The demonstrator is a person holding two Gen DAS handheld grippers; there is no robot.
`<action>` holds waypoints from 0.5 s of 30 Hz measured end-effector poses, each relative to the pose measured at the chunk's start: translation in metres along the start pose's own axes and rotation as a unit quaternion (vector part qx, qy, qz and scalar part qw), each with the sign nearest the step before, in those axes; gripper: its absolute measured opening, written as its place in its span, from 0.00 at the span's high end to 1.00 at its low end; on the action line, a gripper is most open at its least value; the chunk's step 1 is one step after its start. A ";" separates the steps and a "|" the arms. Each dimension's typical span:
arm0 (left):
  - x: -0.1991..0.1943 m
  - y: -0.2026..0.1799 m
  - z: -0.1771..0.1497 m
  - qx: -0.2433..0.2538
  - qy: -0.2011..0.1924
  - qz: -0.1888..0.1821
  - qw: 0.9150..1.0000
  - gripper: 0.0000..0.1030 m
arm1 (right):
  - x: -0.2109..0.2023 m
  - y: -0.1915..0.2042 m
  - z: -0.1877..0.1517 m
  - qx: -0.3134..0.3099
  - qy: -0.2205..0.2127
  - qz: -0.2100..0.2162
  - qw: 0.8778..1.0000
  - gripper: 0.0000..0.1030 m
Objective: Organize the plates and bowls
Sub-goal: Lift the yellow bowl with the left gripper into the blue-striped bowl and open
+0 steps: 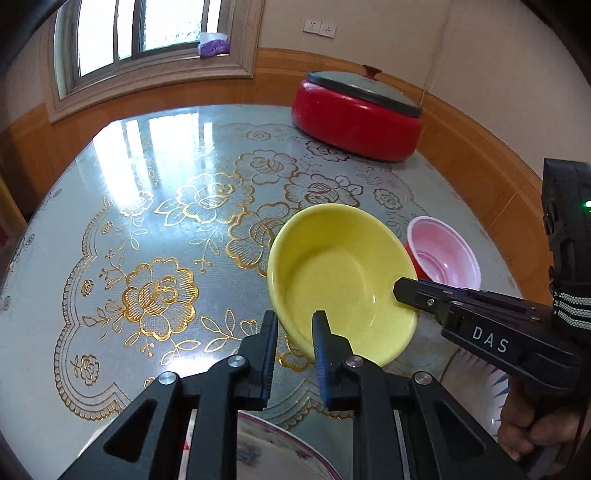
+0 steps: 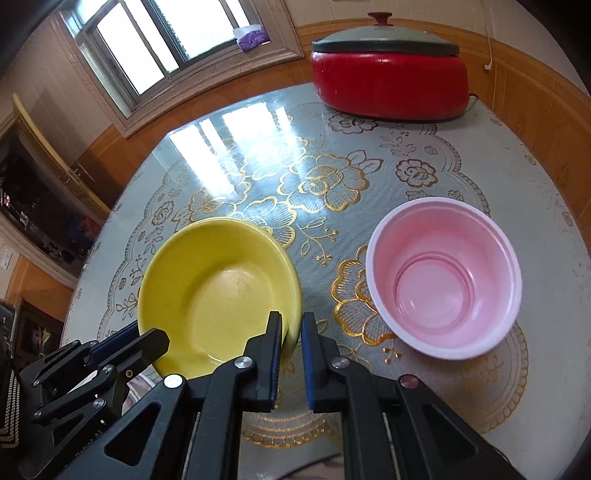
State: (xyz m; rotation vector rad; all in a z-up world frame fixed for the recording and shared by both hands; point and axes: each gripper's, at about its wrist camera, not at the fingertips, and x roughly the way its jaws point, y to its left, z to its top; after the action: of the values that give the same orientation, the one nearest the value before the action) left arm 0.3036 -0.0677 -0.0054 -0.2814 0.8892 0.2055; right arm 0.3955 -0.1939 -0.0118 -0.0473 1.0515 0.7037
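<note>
Both wrist cameras look steeply down along their fingers, close above the yellow bowl (image 1: 340, 273). The left view faces it from its near-left rim, the right view from its near-right rim. Both share the bowl, pink bowl (image 2: 443, 277) and red cooker (image 2: 388, 85) beyond.

Daylight comes from the window (image 1: 147, 33) behind my table (image 1: 110, 229) and it makes a strong white glare on the glossy top. The room is bright, shadows are soft. My fisheye lenses bend the edges and darken the corners; focus is mostly sharp.
</note>
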 end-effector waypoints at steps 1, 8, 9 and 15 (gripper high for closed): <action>-0.005 -0.003 -0.002 0.004 -0.005 0.000 1.000 0.82 | -0.006 0.001 -0.003 -0.003 -0.006 0.000 1.000 0.91; -0.033 -0.025 -0.019 0.034 -0.032 -0.015 0.999 0.82 | -0.042 -0.007 -0.025 -0.004 -0.031 -0.004 1.000 0.90; -0.035 -0.028 -0.020 0.037 -0.033 -0.018 0.999 0.82 | -0.046 -0.009 -0.029 -0.002 -0.034 -0.004 0.999 0.90; -0.048 -0.048 -0.032 0.066 -0.037 -0.037 0.996 0.81 | -0.073 -0.019 -0.049 0.008 -0.048 -0.010 0.999 0.90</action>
State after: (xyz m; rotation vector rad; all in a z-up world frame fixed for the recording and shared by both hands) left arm 0.2648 -0.1262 0.0206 -0.1824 0.8138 0.0880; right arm 0.3460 -0.2638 0.0163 -0.0108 0.9634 0.6730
